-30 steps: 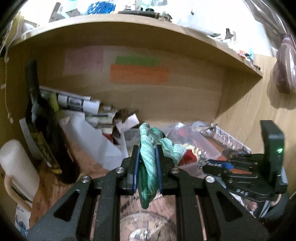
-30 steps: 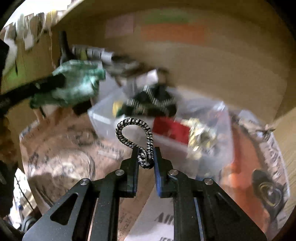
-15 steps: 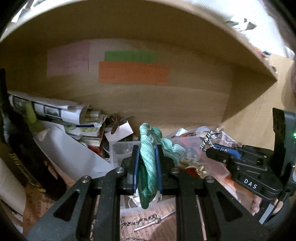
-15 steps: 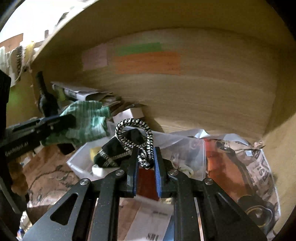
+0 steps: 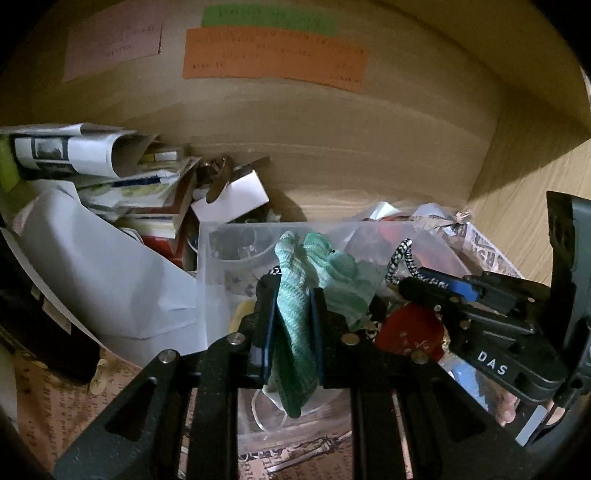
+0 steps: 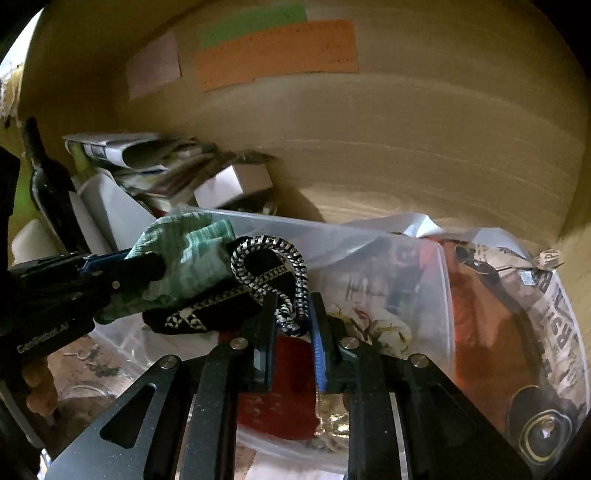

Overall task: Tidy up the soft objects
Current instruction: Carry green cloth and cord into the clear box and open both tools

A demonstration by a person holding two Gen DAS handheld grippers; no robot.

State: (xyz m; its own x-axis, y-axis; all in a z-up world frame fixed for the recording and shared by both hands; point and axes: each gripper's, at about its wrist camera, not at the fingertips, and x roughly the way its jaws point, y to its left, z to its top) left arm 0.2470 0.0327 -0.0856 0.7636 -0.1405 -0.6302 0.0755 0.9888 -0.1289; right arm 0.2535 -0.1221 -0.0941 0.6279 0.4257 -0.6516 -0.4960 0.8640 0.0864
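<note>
At frame centre, the left gripper (image 5: pixel 293 314) has its fingers clamped on a green cloth (image 5: pixel 295 325); the right gripper (image 6: pixel 291 317) pinches a black-and-white cord (image 6: pixel 273 266), both above a clear plastic bin (image 6: pixel 369 240).

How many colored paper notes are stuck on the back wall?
3: a pink note on the left, a green note on top, and an orange note just below the green one.

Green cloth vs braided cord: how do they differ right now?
The green cloth is bunched knit fabric; the braided cord is a thin black-and-white loop. The cloth fills the left gripper and spills out both ends; the cord's end sits in the right gripper, loop arching up. Both are clamped over the clear bin.
</note>
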